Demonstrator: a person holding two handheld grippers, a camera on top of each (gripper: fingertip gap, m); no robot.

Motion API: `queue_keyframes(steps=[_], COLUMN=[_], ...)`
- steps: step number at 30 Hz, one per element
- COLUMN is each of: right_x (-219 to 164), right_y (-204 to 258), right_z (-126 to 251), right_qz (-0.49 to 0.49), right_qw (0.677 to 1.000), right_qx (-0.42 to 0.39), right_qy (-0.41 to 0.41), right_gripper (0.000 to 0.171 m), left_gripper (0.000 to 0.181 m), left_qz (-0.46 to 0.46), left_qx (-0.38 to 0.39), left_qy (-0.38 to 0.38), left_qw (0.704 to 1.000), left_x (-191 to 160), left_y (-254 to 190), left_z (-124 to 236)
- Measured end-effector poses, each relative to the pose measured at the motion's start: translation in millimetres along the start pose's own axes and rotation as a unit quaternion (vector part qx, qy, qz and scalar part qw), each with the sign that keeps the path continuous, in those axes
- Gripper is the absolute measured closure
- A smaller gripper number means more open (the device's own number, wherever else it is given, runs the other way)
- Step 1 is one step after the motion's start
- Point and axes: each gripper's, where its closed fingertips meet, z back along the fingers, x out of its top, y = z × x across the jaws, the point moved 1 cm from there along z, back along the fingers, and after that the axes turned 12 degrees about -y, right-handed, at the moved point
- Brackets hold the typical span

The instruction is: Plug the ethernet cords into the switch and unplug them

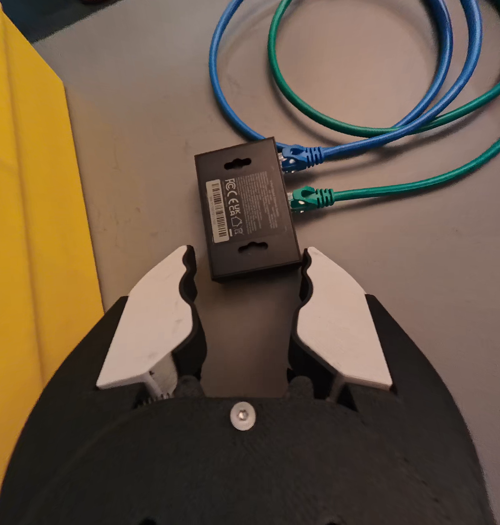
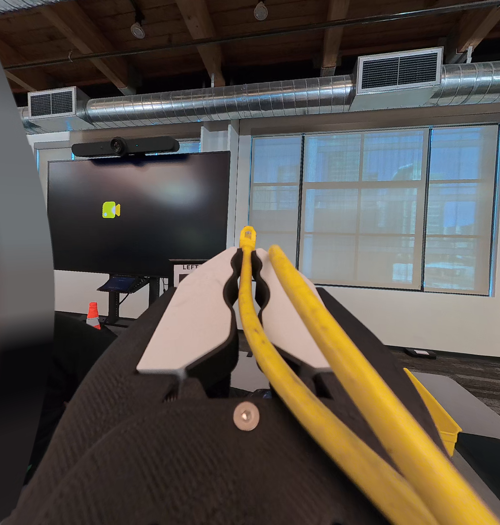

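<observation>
Fingers (image 2: pixel 234 279) with wavy black pads pinch round yellow cord (image 2: pixel 247 301).

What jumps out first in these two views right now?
The black switch lies label-side up on the grey table, just ahead of the open left gripper, with a blue cord and a green cord plugged into its right side. The right gripper is raised, clamping a yellow cord.
</observation>
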Motion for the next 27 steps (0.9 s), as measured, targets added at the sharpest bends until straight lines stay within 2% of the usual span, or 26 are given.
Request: queue_keyframes(steps=[4,9,13,15,16,17,24,27], right_x=[-3,-8,-12,-14,-14,-15,-15,-16], right_y=[-2,-3,-4,-5,-5,-6,-8,-7], right_z=[-1,-2,-3,-3,-3,-3,-2,-3], right_qz=[-0.001,0.0,-0.002,-0.002,-0.003,-0.003,-0.005,-0.006], right_qw=[1.0,1.0,1.0,1.0,1.0,1.0,1.0,1.0], right_qx=[-0.002,-0.004,-0.005,-0.006,-0.006,-0.007,-0.008,-0.007], right_qy=[0.003,0.012,0.018,0.02,0.021,0.022,0.022,0.022], right_gripper=[0.163,0.163,0.163,0.163,0.163,0.163,0.163,0.163], left_gripper=[0.106,0.101,0.09,0.096,0.113,0.118,0.119,0.119], left_qz=[-0.002,0.035,0.05,0.043,0.041,0.042,0.038,0.001], left_qx=[0.015,-0.02,-0.042,-0.055,-0.061,-0.061,-0.058,-0.052], left_qy=[-0.029,-0.003,0.008,0.005,0.003,0.003,0.004,0.0], left_qw=[0.999,0.999,0.998,0.998,0.997,0.997,0.998,0.999], left_x=[1,-4,-4,-2,-1,0,2,5], left_y=[2,0,-1,-5,-6,-7,-4,-3], left_z=[2,-2,-6,-7,-7,-7,-10,-11])
